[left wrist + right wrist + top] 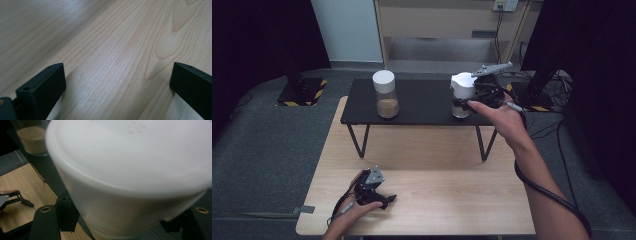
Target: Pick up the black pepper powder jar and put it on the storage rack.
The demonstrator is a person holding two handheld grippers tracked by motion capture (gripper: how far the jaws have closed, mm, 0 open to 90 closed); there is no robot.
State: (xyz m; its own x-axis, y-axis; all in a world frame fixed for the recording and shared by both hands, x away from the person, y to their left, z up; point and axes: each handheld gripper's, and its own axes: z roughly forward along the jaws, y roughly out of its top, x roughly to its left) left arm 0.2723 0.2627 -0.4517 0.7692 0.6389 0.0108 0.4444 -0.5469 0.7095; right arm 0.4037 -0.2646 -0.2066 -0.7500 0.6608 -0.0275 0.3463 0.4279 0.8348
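Left gripper [379, 197] rests on the wooden table [452, 200] at 7 o'clock, jaws wide apart, only bare wood between them. Spare jar [385, 95], white lid, brown powder, stands on the black shelf [422, 102] at 11 o'clock. Right gripper [472, 97] at 1 o'clock, jaws clamped on the white-lidded jar [462, 92], which sits at the shelf's right end.
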